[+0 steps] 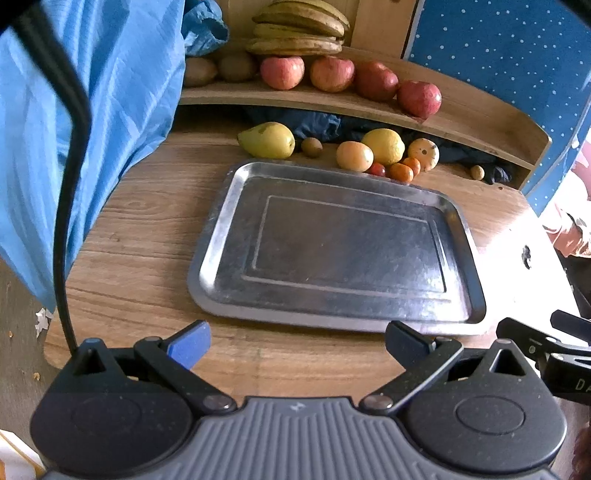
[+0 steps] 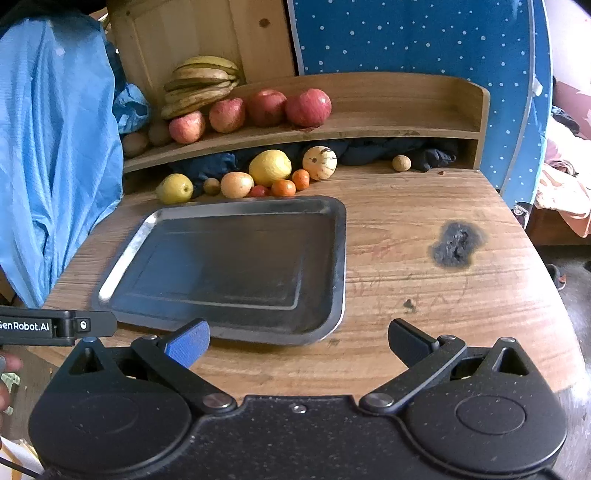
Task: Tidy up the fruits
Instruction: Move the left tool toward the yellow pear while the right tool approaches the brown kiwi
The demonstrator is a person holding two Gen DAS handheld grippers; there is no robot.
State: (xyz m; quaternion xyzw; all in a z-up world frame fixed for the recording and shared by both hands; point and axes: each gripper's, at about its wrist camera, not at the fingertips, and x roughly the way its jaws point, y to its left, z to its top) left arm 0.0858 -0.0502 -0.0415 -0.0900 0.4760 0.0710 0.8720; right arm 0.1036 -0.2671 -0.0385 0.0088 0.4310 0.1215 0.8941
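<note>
An empty metal tray (image 1: 229, 184) (image 2: 341, 229) lies on the wooden table. Behind it sits a row of fruit: a yellow pear (image 1: 267, 139) (image 2: 174, 188), a small kiwi (image 1: 311, 147), a peach-coloured fruit (image 1: 354, 156) (image 2: 236, 184), a lemon (image 1: 384, 146) (image 2: 270, 167), small oranges (image 1: 401, 172) (image 2: 283, 187) and a striped squash (image 1: 423, 154) (image 2: 320, 157). On the shelf above are red apples (image 1: 332, 74) (image 2: 266, 108) and bananas (image 1: 301, 27) (image 2: 201, 83). My left gripper (image 1: 297, 345) and right gripper (image 2: 298, 343) are both open and empty, at the table's near edge before the tray.
A blue plastic sheet (image 1: 92, 110) (image 2: 55, 147) hangs at the left. A black cable (image 1: 70, 206) runs down the left. The table has a burn mark (image 2: 456, 244) at right. A walnut-like nut (image 2: 401, 163) lies under the shelf. A blue dotted panel (image 2: 406, 37) stands behind.
</note>
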